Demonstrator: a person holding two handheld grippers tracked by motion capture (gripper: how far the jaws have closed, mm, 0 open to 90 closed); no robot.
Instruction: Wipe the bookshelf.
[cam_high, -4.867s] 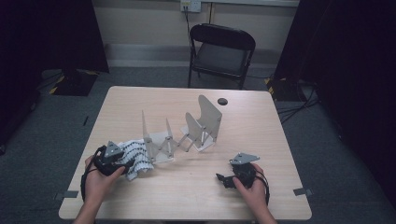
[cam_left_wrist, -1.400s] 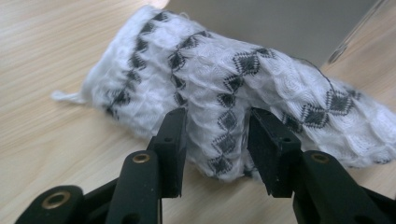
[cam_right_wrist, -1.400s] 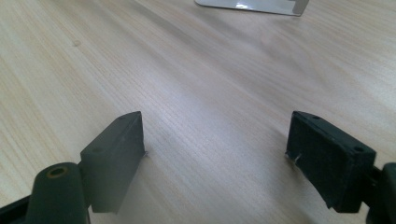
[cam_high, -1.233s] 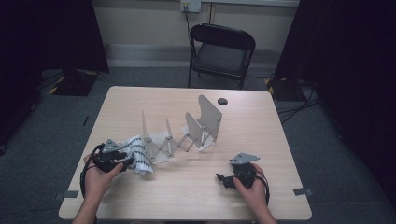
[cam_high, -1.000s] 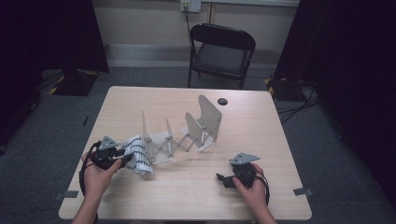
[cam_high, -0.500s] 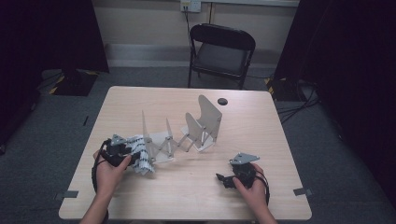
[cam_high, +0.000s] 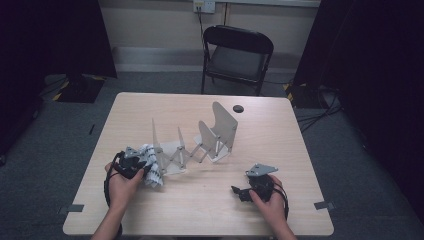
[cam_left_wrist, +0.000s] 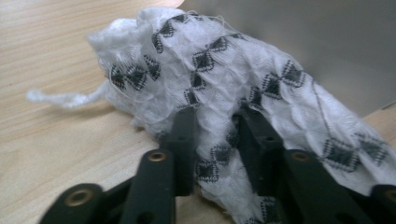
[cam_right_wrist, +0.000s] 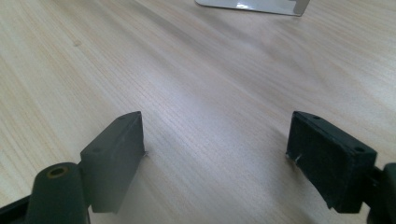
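Beside the rack (cam_high: 200, 145), left gripper (cam_left_wrist: 212, 140) fingers pinching cloth (cam_left_wrist: 243, 88), seemingly lengthwise toward it, just closing.

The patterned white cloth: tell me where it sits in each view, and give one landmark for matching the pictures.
High view: the cloth lies lower left on the table, at the near end of the metal rack.
Left gripper view: it runs across the middle, pinched in the left hand-held gripper.
Right gripper view: bare tabletop, no cloth.
Shared landmark: the rack's grey plate behind the cloth.
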